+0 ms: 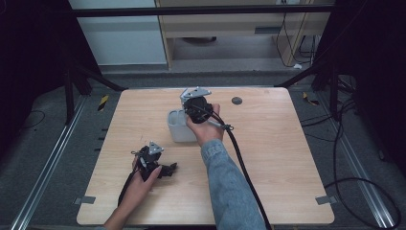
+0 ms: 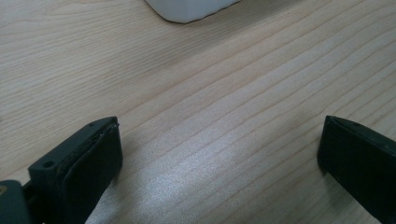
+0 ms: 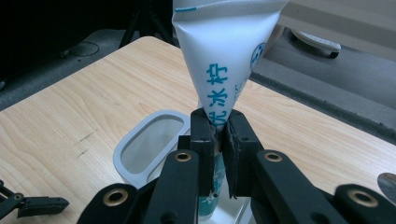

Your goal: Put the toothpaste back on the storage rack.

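Pale wood grain covers the table [image 1: 268, 163], which sits in a dim room with dark frame struts at the sides and cables on the grey floor. Over the middle of it the right gripper [image 3: 219, 133] is clamped tight on a white tube [image 3: 224, 60] printed with teal characters; its pads pinch the tube's narrow lower part, and the tube widens upward to a flat crimped end at twelve o'clock from the jaws. Directly beneath sits a grey container [image 3: 140, 149] with a rounded rim, the tube's lower end hanging at its opening. From above, the right gripper [image 1: 197, 109] and the hand around it cover the tube and much of the container [image 1: 176, 128], so the grip can be read from the right gripper view alone. That same view catches a wheeled white base [image 3: 317, 42] on the floor beyond the table. At about eight o'clock from the container, well apart, the left gripper [image 1: 160, 167] lies low on the wood, its jaws standing wide with bare table between them; its own view shows the container's white underside [image 2: 191, 9] at twelve o'clock. A small dark disc [image 1: 236, 100] lies near the far edge.
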`<control>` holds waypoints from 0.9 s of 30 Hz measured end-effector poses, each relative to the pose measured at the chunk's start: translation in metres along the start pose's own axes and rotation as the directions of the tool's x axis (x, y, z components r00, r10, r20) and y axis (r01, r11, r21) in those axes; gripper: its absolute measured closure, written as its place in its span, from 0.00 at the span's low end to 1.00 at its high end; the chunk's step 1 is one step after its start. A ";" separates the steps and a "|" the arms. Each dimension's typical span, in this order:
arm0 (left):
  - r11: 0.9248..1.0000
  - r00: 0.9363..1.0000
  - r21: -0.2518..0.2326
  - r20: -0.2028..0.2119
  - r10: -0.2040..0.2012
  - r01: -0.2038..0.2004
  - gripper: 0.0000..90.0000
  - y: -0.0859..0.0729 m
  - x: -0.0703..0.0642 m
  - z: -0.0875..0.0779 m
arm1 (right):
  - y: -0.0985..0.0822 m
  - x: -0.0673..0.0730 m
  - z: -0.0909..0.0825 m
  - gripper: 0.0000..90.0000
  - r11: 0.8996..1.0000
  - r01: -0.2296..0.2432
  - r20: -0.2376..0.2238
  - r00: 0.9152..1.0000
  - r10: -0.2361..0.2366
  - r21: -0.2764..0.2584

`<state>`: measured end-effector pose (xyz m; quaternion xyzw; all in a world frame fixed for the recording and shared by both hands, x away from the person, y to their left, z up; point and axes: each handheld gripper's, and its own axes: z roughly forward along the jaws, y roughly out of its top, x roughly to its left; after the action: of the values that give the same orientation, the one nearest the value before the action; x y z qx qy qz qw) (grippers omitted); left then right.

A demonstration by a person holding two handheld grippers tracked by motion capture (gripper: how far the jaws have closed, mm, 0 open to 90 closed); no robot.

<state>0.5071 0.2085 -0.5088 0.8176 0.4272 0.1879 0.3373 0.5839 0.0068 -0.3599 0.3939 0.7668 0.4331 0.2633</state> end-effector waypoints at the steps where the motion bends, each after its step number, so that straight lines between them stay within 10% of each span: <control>1: 1.000 1.000 0.000 0.000 0.000 0.000 0.00 0.000 0.000 0.000 | -0.002 -0.001 0.002 0.92 1.000 -0.001 0.001 1.000 0.001 0.006; 27: 1.000 1.000 0.000 0.000 0.000 0.000 0.00 0.000 0.000 0.000 | -0.018 0.002 0.015 0.92 0.998 -0.006 0.001 1.000 0.006 0.063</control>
<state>0.5071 0.2085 -0.5089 0.8175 0.4271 0.1880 0.3374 0.5876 0.0096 -0.3832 0.4044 0.7788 0.4094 0.2496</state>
